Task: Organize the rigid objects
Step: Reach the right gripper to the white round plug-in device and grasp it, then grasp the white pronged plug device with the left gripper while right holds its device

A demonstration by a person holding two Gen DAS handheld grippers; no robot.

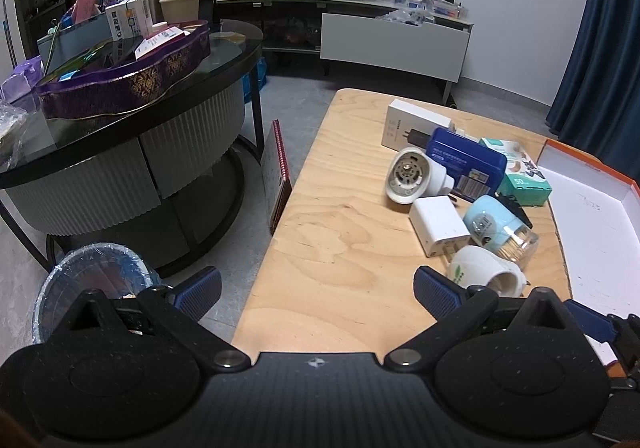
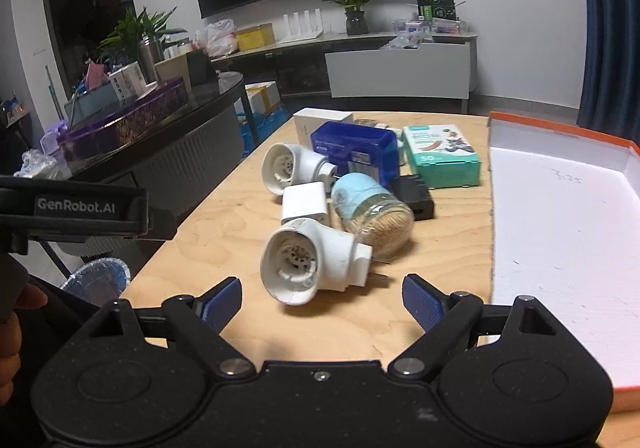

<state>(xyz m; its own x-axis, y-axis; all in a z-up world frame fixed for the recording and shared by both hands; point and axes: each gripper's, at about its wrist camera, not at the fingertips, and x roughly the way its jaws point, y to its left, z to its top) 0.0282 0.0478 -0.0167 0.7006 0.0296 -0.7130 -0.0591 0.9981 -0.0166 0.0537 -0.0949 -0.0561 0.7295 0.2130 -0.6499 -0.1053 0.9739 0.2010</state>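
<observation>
A heap of small items lies on the wooden table (image 1: 340,232): two white plug-in devices (image 2: 312,262) (image 2: 294,167), a white charger cube (image 2: 305,203), a blue-lidded jar (image 2: 374,213) on its side, a black adapter (image 2: 414,193), a blue box (image 2: 354,151), a teal box (image 2: 440,153) and a white carton (image 2: 320,121). To the right of the heap sits an orange-rimmed white box lid (image 2: 560,215), with nothing in it. My right gripper (image 2: 322,302) is open just in front of the nearest plug-in device. My left gripper (image 1: 318,294) is open over the table's near edge, left of the heap.
A round black glass table (image 1: 132,135) with a purple tray (image 1: 124,83) stands to the left. Below it on the floor is a lined bin (image 1: 96,280), and a red-edged board (image 1: 276,175) leans against the table. A TV cabinet (image 1: 392,39) lines the far wall.
</observation>
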